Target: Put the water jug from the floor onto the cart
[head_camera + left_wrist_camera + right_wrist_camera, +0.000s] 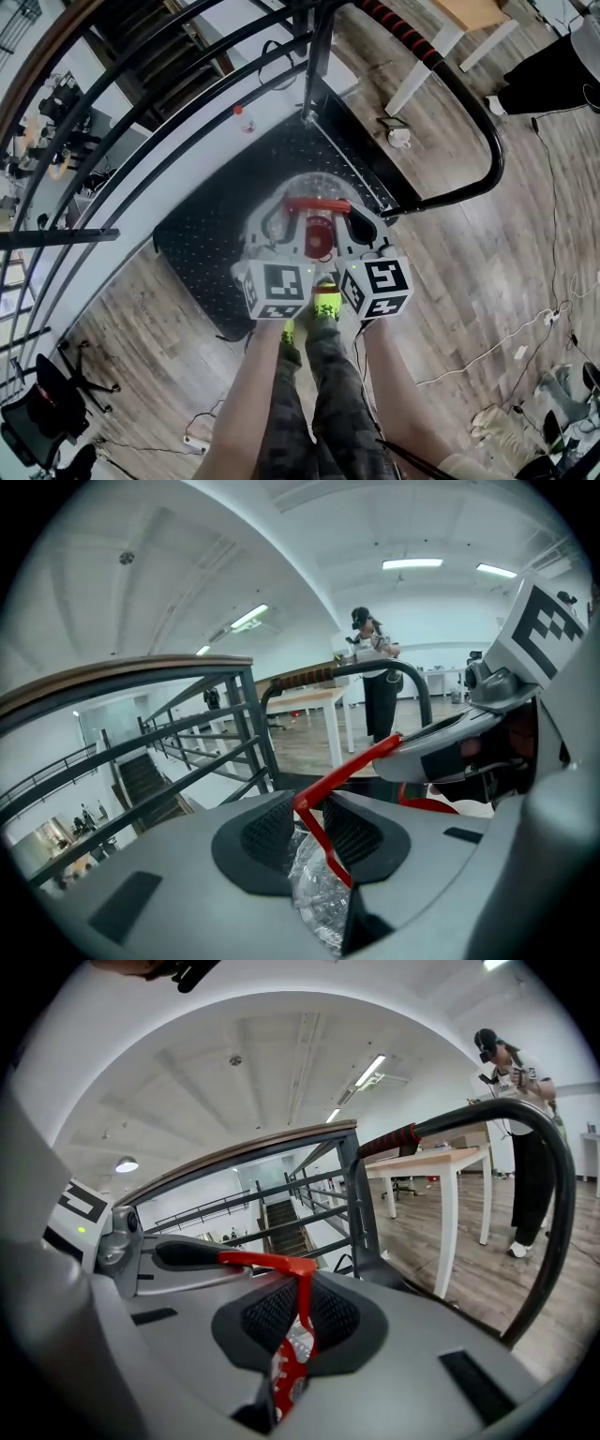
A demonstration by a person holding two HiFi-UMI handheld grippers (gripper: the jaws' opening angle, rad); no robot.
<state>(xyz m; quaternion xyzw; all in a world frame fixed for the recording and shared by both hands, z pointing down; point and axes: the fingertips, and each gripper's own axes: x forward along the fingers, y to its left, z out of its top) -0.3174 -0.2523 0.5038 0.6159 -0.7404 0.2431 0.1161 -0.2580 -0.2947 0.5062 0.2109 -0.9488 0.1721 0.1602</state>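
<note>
Downward look from a head camera at a clear water jug, held by its red handle between two grey hand-held grippers, just ahead of the wearer's knees. Red cap on top, facing the camera. Directly beneath the jug, the black studded deck of a cart. Contact between jug base and deck impossible to tell.

Left gripper: dark ribbed pads closed in on the handle's red strap and pinching it, with crinkled clear plastic of the jug just below. Right gripper: pads pressed almost together, clamping the other end of the thin red strap, with the red cap underneath. Marker cubes with black-and-white squares, one on each gripper, side by side at the jug's near edge.

Below the cubes, camouflage trousers and neon yellow-green shoes, with wooden floor all around. Beyond the deck, the cart's black tubular push bar with a red-and-black grip, curving round to the right. Black metal railing to the left, stairs beyond it. Table with white legs and a wooden top at upper right. Loose white cables across the floorboards at lower right. In both gripper views, a standing person in dark trousers beside the table, well apart from the cart.
</note>
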